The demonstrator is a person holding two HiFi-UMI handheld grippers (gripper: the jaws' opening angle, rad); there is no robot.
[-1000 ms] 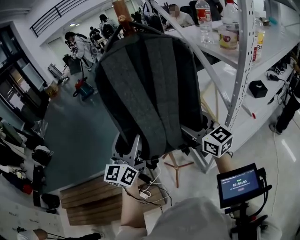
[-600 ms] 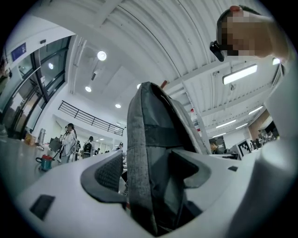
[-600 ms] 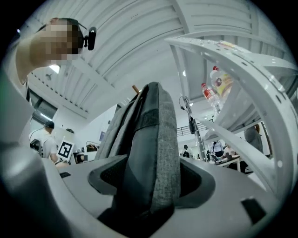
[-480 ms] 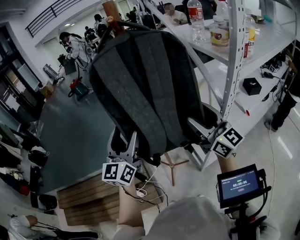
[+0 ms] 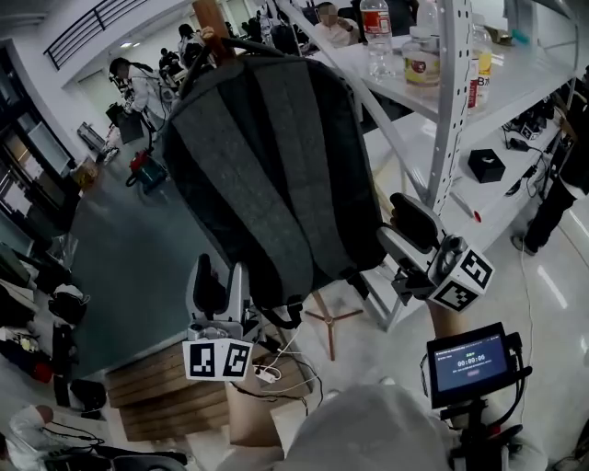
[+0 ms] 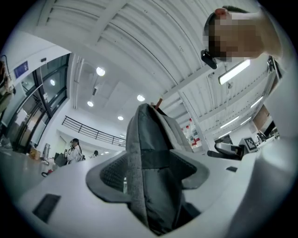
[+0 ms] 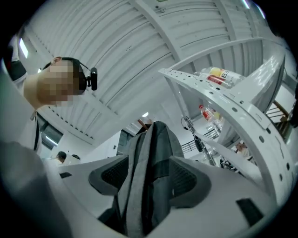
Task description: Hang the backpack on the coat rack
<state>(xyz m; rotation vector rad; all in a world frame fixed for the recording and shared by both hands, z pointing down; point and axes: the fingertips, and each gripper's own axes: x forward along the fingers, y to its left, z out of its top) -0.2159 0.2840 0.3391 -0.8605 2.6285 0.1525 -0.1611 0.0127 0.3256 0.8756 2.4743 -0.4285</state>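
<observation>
Backpack: dark grey backpack (image 5: pixel 267 175) hangs lengthwise from its top handle, which sits at the upper end of the wooden coat rack (image 5: pixel 210 20); its bottom dangles free above the floor.
Left gripper: left gripper (image 5: pixel 218 271) is low at the backpack's lower left, jaws spread wide and holding nothing. Its own view shows the bag's lower edge rising in the gap between the two pads, with space on either side.
Right gripper: right gripper (image 5: pixel 398 225) is just beside the backpack's lower right edge, jaws also parted and empty. In its own view the bag stands in the gap, and neither pad presses on it.
Marker cubes: one (image 5: pixel 219 359) under the left gripper, one (image 5: pixel 465 281) behind the right.
Shelving: white metal rack (image 5: pixel 444 120) to the right, with bottles (image 5: pixel 373 37) on its top shelf.
Floor: stacked wooden boards (image 5: pixel 166 396) below the left gripper.
Screen: small lit display (image 5: pixel 469 361) at lower right.
</observation>
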